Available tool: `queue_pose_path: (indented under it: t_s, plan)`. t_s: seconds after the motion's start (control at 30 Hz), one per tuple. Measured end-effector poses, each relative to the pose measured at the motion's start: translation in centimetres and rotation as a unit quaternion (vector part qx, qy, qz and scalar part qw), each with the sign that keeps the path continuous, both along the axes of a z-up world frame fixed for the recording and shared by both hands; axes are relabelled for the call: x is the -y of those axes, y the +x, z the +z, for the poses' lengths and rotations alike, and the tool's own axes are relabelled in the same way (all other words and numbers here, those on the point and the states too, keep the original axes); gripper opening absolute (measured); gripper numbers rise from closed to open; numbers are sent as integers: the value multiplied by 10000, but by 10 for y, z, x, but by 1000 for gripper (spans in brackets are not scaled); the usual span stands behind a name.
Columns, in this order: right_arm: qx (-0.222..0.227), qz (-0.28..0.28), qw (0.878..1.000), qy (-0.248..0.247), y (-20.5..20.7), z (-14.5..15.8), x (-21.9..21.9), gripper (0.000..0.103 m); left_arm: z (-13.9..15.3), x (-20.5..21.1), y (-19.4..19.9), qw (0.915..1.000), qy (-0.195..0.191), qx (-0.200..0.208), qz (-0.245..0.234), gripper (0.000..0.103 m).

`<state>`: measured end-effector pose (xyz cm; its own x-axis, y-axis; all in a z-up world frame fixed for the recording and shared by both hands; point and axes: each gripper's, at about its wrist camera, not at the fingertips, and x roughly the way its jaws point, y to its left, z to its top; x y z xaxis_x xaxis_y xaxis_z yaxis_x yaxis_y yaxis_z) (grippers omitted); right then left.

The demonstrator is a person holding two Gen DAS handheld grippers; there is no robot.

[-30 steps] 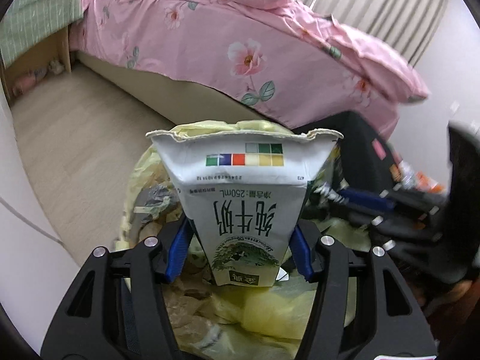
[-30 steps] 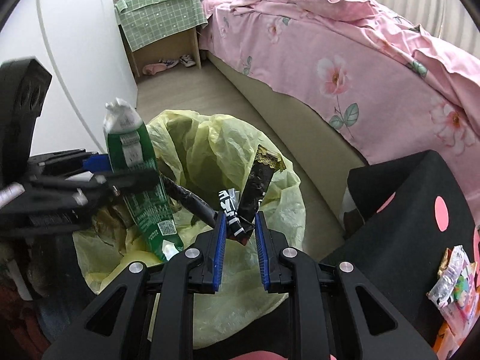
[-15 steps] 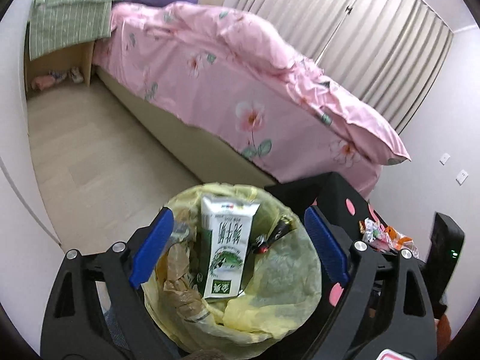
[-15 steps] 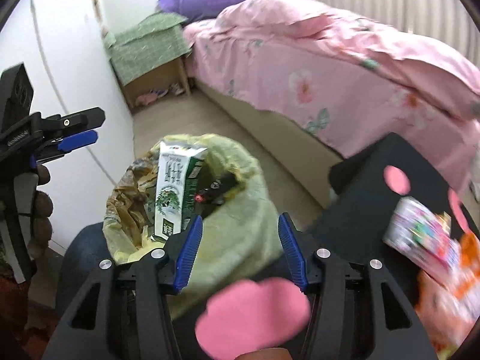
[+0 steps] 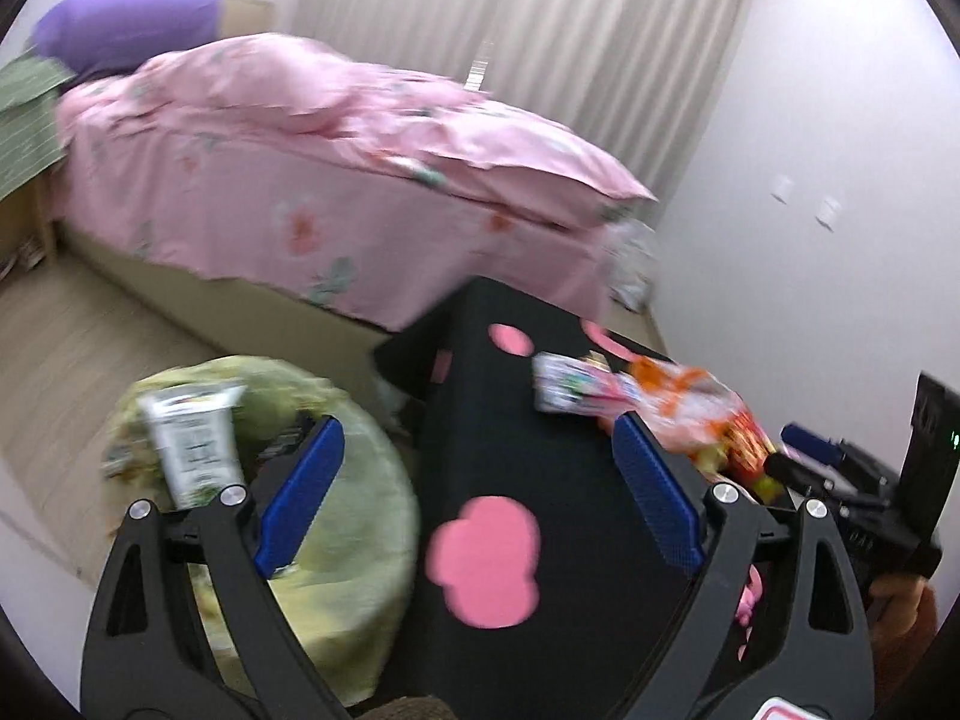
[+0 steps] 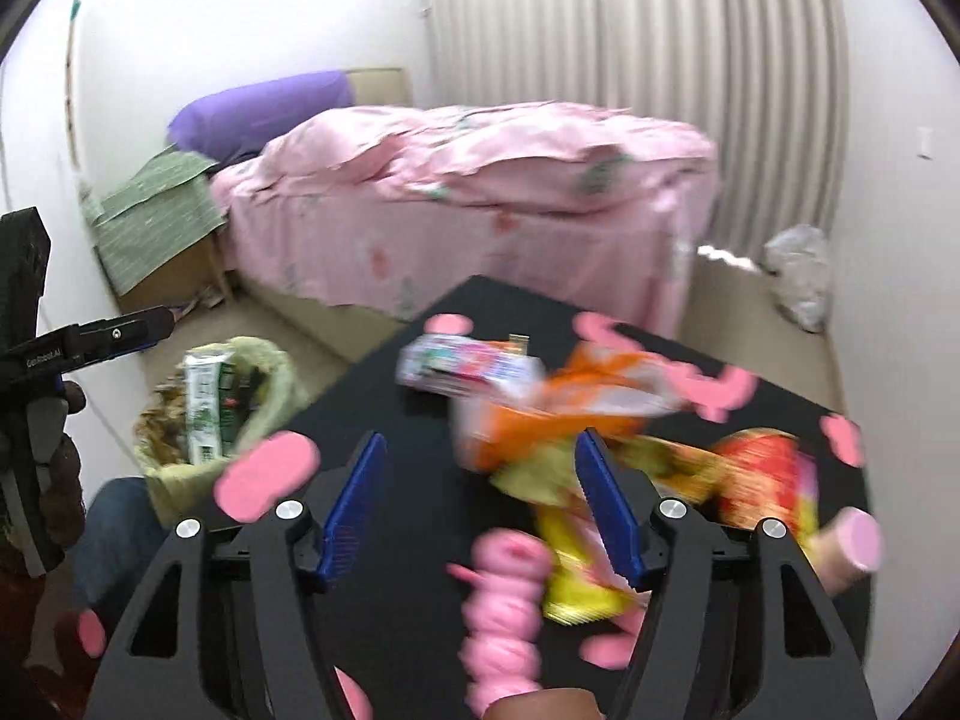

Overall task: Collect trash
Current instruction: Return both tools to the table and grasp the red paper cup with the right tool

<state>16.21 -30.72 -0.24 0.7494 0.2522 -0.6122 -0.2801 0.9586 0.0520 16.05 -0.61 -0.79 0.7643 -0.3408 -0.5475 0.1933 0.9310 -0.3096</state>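
Note:
A bin lined with a yellow bag [image 5: 336,540] stands on the floor left of a black table [image 5: 540,468]; it also shows in the right wrist view [image 6: 270,384]. A green and white milk carton [image 5: 192,450] [image 6: 207,414] stands upright in it. My left gripper [image 5: 474,492] is open and empty above the table's left edge. My right gripper [image 6: 480,504] is open and empty above the table, near blurred snack wrappers: an orange one [image 6: 540,408], a white and pink one [image 6: 462,369] and a yellow one [image 6: 576,576].
A bed with a pink floral cover [image 5: 312,150] lies behind the table and bin. A nightstand with a green cloth [image 6: 156,204] stands at the left wall. A white bag [image 6: 798,276] lies by the far wall. A pink bottle [image 6: 846,552] lies at the table's right.
Both grippers opened and dropped the milk carton and the dark wrapper into the bin. Both then swung right from the bin to the black table with the wrappers.

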Motion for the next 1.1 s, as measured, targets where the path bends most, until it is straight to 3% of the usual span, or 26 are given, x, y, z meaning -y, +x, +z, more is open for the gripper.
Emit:
queue_pose_path:
  t_s: [0.17, 0.3, 0.47, 0.63, 0.73, 0.87, 0.97, 1.1]
  plan:
    - [-219, -279, 9985, -426, -17, -11, 41, 62, -10, 66, 32, 9925, 154, -49, -1211, 86]
    - [-207, -559, 9959, -675, -32, -22, 63, 62, -19, 114, 84, 9823, 421, -213, -1814, 86]
    - [-370, -868, 9924, -785, -40, -42, 87, 62, -37, 152, 147, 9792, 714, -455, -1846, 86]
    - [-316, -1279, 9883, -774, -30, -48, 109, 62, -63, 160, 185, 9788, 827, -863, -1663, 86]
    - [-330, -1330, 9892, -526, -6, -46, 122, 62, -74, 153, 182, 9756, 749, -1094, -1749, 85]
    - [-400, -1315, 9889, -562, 36, -44, 128, 62, -79, 141, 154, 9711, 681, -1226, -1932, 85]
    - [-648, -1233, 9868, -821, 73, -55, 123, 62, -79, 132, 134, 9698, 514, -1294, -2000, 85]
    - [-1007, -1256, 9780, -1326, 99, -78, 112, 62, -70, 115, 109, 9754, 268, -1190, -1834, 85]
